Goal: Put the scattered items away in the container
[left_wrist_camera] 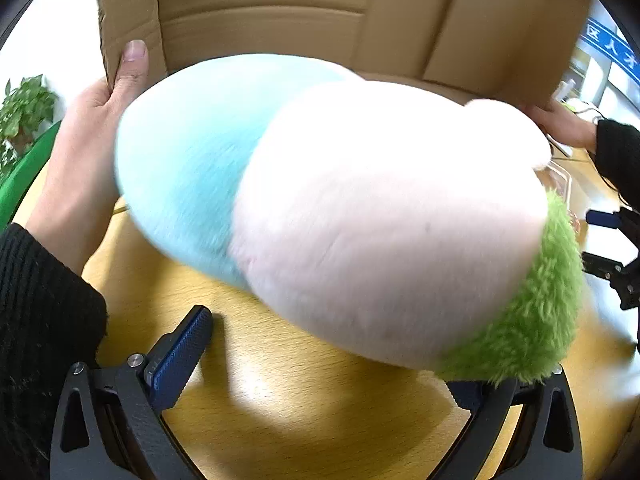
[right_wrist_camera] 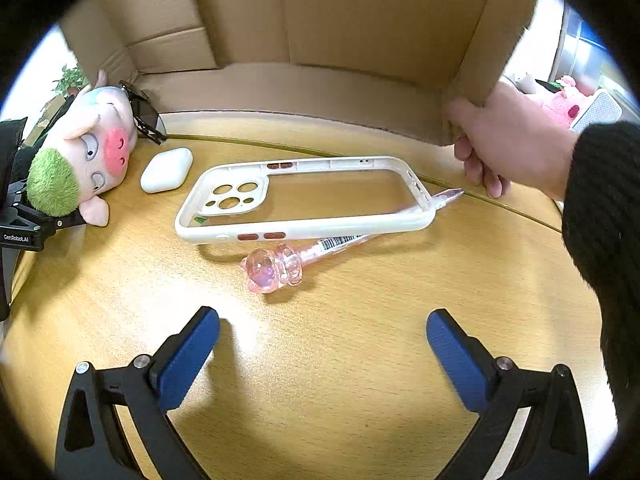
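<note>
Light wood table [right_wrist_camera: 340, 344] fills the lower frame; a bright glare patch is seen on it. Potted plant [left_wrist_camera: 24, 108] at left edge, blue sign [left_wrist_camera: 610, 46] upper right.

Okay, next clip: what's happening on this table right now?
A tidy-up into the cardboard box, which lies on its side, open toward the table. Two bare hands, one on the left flap and one on the right, steady it. The plush pig fills the left tongs' view, lying right at them; whether they grip it is unclear. The right tongs are open and empty, facing the phone case, pink pen, earbud case and sunglasses, all outside the box.
</note>
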The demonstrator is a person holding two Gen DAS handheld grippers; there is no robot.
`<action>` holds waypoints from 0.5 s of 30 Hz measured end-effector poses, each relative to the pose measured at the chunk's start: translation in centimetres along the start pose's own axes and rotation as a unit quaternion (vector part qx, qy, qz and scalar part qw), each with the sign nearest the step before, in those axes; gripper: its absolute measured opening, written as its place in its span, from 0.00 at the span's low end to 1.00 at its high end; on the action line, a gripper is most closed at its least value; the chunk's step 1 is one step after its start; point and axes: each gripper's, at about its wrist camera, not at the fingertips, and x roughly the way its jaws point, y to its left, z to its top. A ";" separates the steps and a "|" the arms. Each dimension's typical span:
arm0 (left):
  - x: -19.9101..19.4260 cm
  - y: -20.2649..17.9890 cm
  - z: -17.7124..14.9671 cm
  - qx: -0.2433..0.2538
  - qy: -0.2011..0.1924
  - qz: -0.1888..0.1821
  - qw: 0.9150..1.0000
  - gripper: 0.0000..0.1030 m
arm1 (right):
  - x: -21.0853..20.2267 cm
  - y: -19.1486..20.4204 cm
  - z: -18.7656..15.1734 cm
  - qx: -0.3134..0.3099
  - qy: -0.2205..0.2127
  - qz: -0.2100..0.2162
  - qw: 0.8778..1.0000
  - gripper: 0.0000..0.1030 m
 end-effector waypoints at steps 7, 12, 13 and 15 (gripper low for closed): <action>0.7 0.1 0.2 0.007 0.000 -0.006 1.000 1.00 | 0.0 0.0 0.0 -0.001 0.000 0.000 1.000 1.00; 1.1 0.3 0.3 0.007 0.000 -0.006 1.000 1.00 | 0.0 0.0 0.0 -0.001 0.000 0.001 1.000 1.00; 0.9 0.1 0.2 0.007 0.000 -0.006 1.000 1.00 | 0.0 0.0 0.0 -0.001 0.000 0.001 1.000 1.00; 1.0 0.2 0.3 0.007 0.000 -0.006 1.000 1.00 | 0.0 0.0 0.0 -0.001 0.000 0.001 1.000 1.00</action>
